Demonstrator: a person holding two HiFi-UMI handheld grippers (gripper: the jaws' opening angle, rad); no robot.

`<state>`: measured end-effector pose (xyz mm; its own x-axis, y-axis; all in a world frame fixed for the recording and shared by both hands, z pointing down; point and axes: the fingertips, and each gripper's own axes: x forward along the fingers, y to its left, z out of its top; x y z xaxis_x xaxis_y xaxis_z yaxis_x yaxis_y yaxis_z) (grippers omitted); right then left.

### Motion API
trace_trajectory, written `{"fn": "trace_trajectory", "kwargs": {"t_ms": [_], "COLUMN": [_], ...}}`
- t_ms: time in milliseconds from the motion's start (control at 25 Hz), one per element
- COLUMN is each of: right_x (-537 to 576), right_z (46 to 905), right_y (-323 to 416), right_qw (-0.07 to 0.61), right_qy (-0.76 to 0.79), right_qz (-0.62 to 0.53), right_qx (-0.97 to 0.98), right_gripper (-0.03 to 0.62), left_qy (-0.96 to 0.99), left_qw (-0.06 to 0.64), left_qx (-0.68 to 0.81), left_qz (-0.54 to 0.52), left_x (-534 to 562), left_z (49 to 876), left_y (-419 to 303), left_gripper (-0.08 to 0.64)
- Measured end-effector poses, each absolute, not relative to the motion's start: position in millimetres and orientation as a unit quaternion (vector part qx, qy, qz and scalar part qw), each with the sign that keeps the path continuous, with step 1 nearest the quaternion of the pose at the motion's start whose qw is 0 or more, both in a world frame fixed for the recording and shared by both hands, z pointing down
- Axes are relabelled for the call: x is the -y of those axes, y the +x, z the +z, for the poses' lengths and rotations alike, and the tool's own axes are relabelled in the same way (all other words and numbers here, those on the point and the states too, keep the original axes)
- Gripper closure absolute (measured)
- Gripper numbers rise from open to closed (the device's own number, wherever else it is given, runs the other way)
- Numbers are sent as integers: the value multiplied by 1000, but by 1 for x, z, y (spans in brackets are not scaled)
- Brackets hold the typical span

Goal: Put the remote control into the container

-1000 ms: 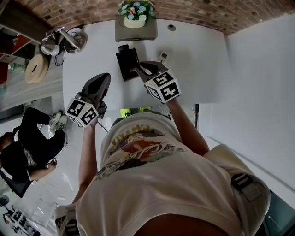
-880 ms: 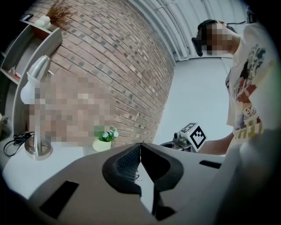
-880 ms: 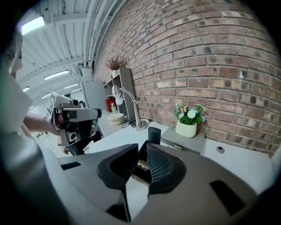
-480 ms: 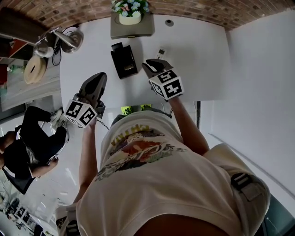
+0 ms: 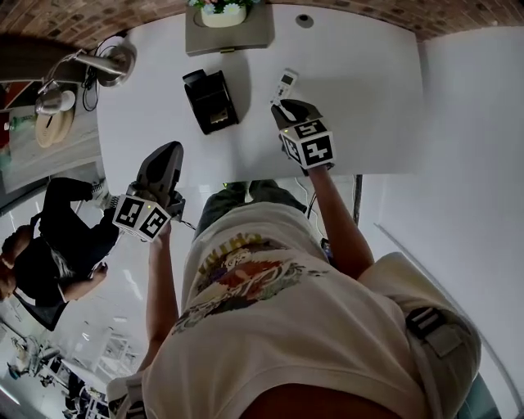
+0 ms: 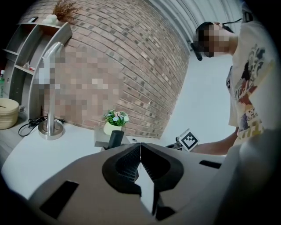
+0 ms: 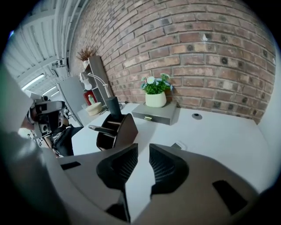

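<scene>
A small white remote control (image 5: 285,82) lies flat on the white table (image 5: 368,98), right of a dark brown container (image 5: 210,100) with dividers. My right gripper (image 5: 288,106) hovers just short of the remote, its tips pointing at it. The jaws stand a narrow gap apart with nothing between them (image 7: 143,147). In the right gripper view the container (image 7: 115,129) is ahead on the left, and only a corner of the remote (image 7: 178,145) peeks over the right jaw. My left gripper (image 5: 168,151) hangs at the table's front left edge, jaws shut and empty (image 6: 140,145).
A potted plant (image 5: 221,10) stands on a grey drawer box (image 5: 229,37) at the table's back by the brick wall. A desk lamp (image 5: 102,65) is at the back left, a cable hole (image 5: 304,20) at the back. A seated person (image 5: 57,245) is left of the table.
My right gripper has moved away from the container's right side, rightward and forward to the remote. The left gripper has stayed near the table's front edge.
</scene>
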<state>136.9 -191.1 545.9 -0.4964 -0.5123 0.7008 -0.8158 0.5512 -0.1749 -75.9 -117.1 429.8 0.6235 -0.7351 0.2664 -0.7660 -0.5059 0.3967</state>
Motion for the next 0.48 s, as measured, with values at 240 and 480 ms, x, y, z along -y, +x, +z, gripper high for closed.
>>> {"fn": "trace_trajectory", "kwargs": {"t_ms": [240, 480], "right_x": [200, 211], "right_z": [585, 621], "right_y": [158, 160], "right_qw": [318, 329], "right_qy": [418, 429], "right_qz": [282, 322], "right_qx": [803, 777], "right_gripper": [513, 393], "left_qy": [854, 848], "left_qw": [273, 289], "left_qx": [441, 442], "left_qz": [40, 49], "left_x": [112, 113], "left_z": [447, 455], "left_y": [-77, -75], "left_gripper": [554, 554]}}
